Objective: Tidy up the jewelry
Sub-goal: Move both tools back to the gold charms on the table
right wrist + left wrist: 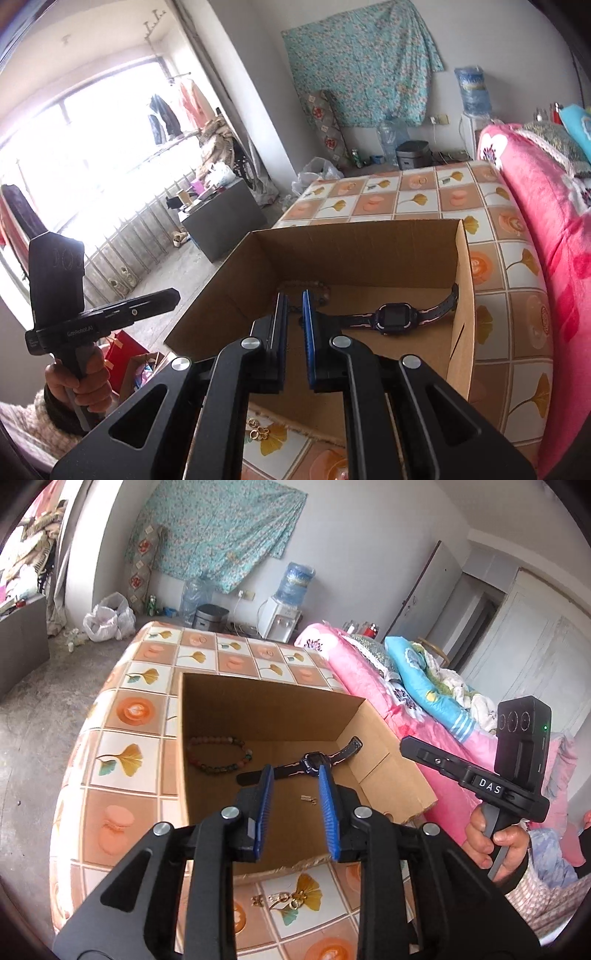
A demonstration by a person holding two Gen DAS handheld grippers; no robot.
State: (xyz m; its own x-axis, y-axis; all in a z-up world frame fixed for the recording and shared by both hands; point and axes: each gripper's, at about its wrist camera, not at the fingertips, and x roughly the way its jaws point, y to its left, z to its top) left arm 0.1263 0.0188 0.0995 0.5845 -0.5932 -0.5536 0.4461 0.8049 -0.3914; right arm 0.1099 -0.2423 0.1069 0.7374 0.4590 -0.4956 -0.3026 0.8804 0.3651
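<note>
Over an open brown cardboard box (258, 709) set on a table covered with an orange-and-white tile-patterned cloth (125, 716), two hand-held grippers are poised. Inside the box, a bracelet of mixed reddish and green round beads (218, 755) is seen in the far left corner, a dark purple children's smartwatch with a pink-edged strap (312, 764) is laid across the middle of the floor, and a tiny gold-coloured piece (308, 799) is seen just nearer than the watch.

On the cloth in front of the box's near wall, a small cluster of gold-coloured earrings (284, 901) is left outside; these are judged to be the pieces not yet sorted.

The left gripper (295, 790) is held above the box interior with its blue-padded jaws partly parted; nothing is seen between them, so it is released and empty. The right gripper (294, 314) is held over the box with its jaws drawn almost together; whether anything thin is pinched between them cannot be told.

The step in hand is judged to be the fetching of the earrings. It is done well if one gripper is lowered in front of the box, the pads are closed gently on a single earring, and the piece is lifted clear of the cardboard rim before it is let go inside, apart from the watch.
</note>
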